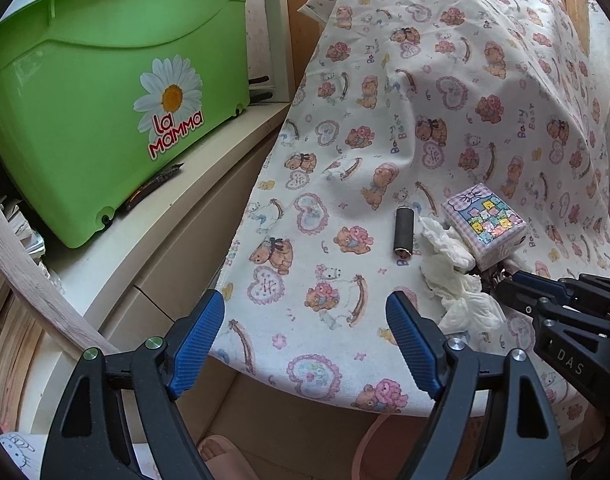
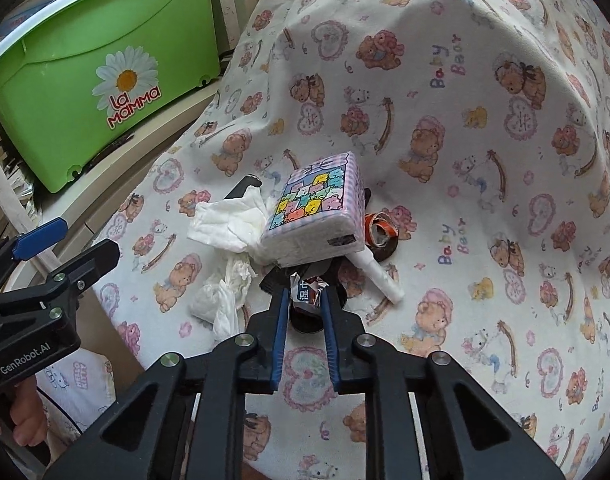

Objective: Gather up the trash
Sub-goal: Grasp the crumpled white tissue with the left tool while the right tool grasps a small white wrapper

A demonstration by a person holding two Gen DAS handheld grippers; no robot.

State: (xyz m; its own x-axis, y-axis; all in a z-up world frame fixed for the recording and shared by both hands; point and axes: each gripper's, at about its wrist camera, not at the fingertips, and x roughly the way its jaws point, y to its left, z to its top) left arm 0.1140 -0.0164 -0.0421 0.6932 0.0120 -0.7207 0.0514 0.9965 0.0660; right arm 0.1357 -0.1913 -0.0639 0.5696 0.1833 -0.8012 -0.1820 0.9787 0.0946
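Note:
Trash lies on a bear-print cloth. My right gripper is shut on a crumpled silver and red wrapper, just below a pastel tissue pack. Crumpled white tissues lie left of the pack. An orange and dark torn roll and a white rolled stick lie to its right. In the left wrist view, my left gripper hangs open over the cloth's near edge, holding nothing. A dark cylinder, the tissues and the pack lie ahead of it, with the right gripper at the right.
A green lidded bin with a daisy label stands on a beige cabinet top left of the cloth. A dark wrapper lies by the bin's foot. A foot in a pink slipper shows below the cloth's edge.

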